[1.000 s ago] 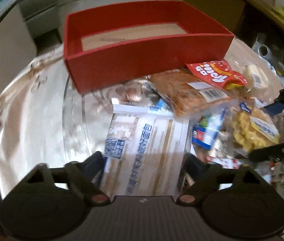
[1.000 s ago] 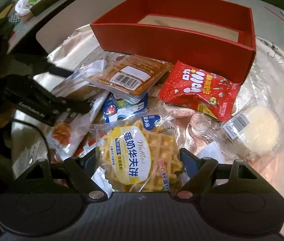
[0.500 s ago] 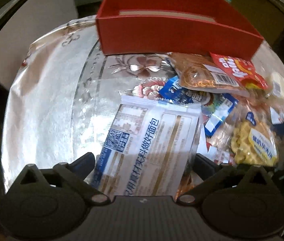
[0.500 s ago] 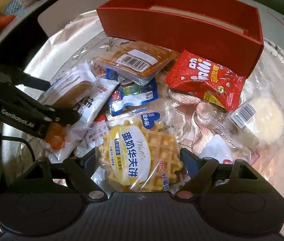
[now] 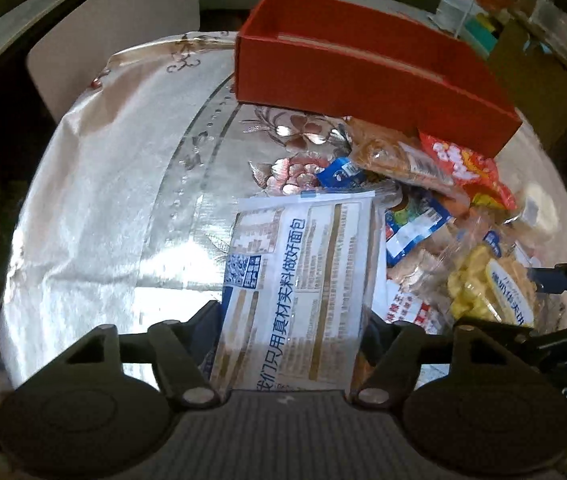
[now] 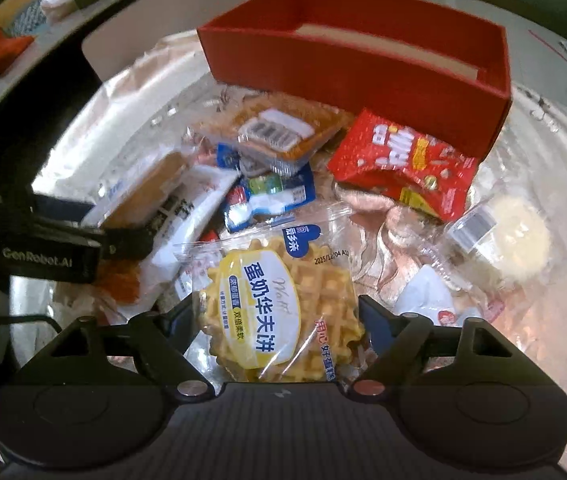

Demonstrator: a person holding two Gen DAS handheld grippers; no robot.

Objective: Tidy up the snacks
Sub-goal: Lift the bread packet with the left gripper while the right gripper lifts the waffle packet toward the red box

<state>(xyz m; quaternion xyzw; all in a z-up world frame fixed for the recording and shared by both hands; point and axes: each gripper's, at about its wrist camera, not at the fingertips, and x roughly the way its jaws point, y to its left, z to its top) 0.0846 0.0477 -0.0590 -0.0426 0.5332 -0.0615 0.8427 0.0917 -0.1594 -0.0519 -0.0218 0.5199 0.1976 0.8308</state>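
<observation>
One round table [image 5: 95, 216] under a shiny silver-pink floral cloth fills both views; cluttered shelves and counters ring the room's edges, blurred.

1. Open-topped rectangular red cardboard box [image 6: 363, 68], tan floor inside, at 12 o'clock on the table, touching the snack heap.
2. White-and-blue printed bread packet [image 5: 303, 292], small Chinese text and a QR code on it, at 6 o'clock in the left view, between the fingers of the left gripper [image 5: 291, 324]; jaws closing, both pads against its sides.
3. Clear-wrapped yellow waffle packet [image 6: 279, 312], label "蛋奶华夫饼", dated 2025/12/04, between the fingers of the right gripper [image 6: 279, 316]; jaws closing, pads at its edges.
4. Crinkled red foil snack bag [image 6: 403, 164], 1 o'clock, against the box.
5. Orange-brown tray pack with barcode [image 6: 279, 132], 12 o'clock.
6. Pale round cake in clear wrap [image 6: 515, 236], 3 o'clock.
7. Small blue-white sachet [image 6: 271, 196], centre.

Left gripper's side reads "GenRobot.AI".
</observation>
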